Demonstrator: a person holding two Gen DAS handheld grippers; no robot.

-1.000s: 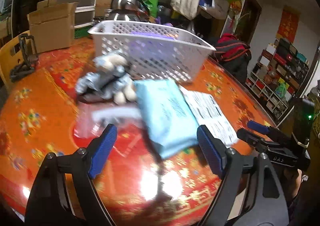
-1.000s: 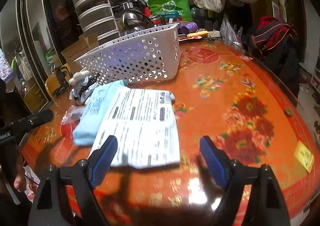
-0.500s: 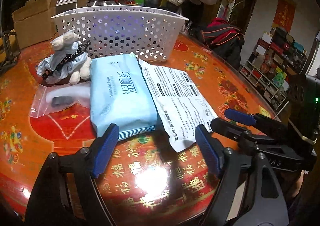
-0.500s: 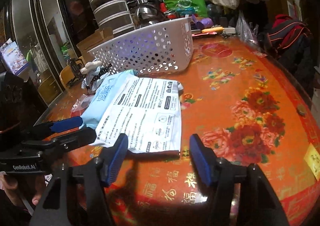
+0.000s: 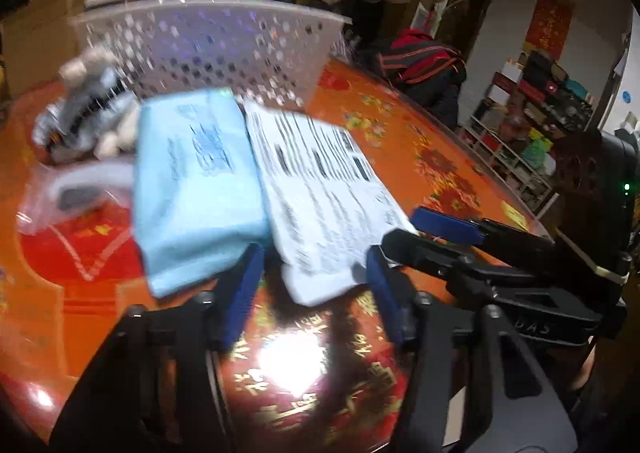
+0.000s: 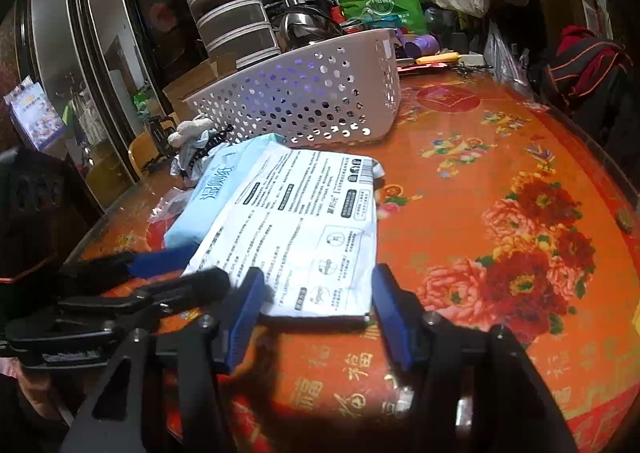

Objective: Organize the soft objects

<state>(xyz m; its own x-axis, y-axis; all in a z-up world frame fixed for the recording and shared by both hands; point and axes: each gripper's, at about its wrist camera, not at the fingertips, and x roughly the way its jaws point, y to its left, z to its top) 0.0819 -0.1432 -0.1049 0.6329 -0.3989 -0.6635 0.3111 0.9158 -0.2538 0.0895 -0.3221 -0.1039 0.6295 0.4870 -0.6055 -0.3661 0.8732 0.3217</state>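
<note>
A white printed soft pack (image 5: 324,197) (image 6: 304,229) lies on the red table beside a light blue wipes pack (image 5: 192,181) (image 6: 216,189). A small grey and white plush toy (image 5: 84,117) (image 6: 192,141) lies behind them, next to a clear bag (image 5: 68,197). A white perforated basket (image 5: 216,45) (image 6: 312,101) stands behind. My left gripper (image 5: 316,289) is open, its jaws either side of the white pack's near corner. My right gripper (image 6: 316,313) is open at the same pack's near edge. Each gripper shows in the other's view.
The round red lacquered table (image 6: 500,213) has its edge near on the right. Cardboard boxes, drawer units (image 6: 232,25), pots and bags crowd the far side. A dark jacket (image 5: 424,61) hangs past the table's right rim.
Both grippers have moved forward to the white pack's near edge and narrowed their jaws. The left view swung right, from the blue pack to the white pack.
</note>
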